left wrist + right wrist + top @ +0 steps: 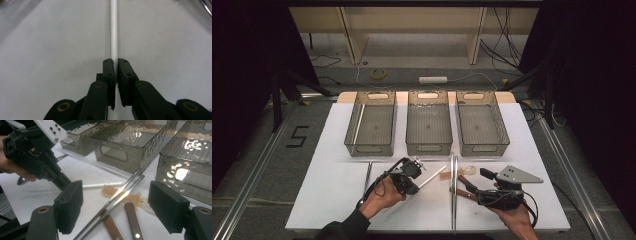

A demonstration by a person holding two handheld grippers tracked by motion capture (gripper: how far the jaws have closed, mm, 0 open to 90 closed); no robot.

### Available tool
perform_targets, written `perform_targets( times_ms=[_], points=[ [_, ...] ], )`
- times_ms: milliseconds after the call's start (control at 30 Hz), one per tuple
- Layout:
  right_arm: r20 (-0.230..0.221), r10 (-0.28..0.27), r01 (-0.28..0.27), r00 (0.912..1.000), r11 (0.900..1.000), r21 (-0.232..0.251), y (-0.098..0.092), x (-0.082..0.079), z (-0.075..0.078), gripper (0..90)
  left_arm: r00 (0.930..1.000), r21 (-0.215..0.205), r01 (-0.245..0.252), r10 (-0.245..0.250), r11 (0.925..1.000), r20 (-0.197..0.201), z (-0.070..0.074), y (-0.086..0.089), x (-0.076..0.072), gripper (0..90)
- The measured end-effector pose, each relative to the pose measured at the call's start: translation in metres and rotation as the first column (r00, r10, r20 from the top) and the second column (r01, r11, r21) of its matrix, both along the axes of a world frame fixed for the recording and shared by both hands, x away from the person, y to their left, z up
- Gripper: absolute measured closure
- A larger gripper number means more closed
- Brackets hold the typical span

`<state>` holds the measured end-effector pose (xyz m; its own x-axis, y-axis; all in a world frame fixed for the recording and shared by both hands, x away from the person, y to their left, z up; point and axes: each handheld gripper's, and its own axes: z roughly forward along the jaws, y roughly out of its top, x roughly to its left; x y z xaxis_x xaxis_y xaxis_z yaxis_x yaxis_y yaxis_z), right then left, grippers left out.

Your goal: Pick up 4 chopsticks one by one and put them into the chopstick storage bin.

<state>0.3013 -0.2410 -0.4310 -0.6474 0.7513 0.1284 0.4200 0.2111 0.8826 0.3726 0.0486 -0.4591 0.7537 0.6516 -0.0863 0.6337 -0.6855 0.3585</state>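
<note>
The left gripper (115, 61) has clamped the white stick (114, 30) near the table's (337, 200) front edge, the right gripper (120, 202) gapes empty, and every bin (371, 125) awaits filling.

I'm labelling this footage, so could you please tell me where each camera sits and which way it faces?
High view: above the person's side, looking forward and down on the white table; both forearms and tongs show.
Left gripper view: on the left tongs, looking along their jaws, shut on the white stick.
Right gripper view: on the open right tongs, facing the three bins.
Shared: all show the white stick.
</note>
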Motion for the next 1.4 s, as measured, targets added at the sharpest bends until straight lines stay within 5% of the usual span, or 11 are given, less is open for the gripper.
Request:
perform_targets(
  times_ms=[967,1400],
  points=[
    [0.002,0.002,-0.002,1.0,1.0,0.001,0.0,-0.001,0.001,29.5,0.9997,-0.125,-0.016,0.018,0.992,0.019,0.024,0.025,0.004,84.7],
    [-0.001,0.001,-0.001,1.0,1.0,-0.001,-0.001,0.0,0.001,29.5,0.9966,-0.2,-0.003,0.019,0.9799,0.08,0.059,0.038,-0.001,84.6]
  ],
)
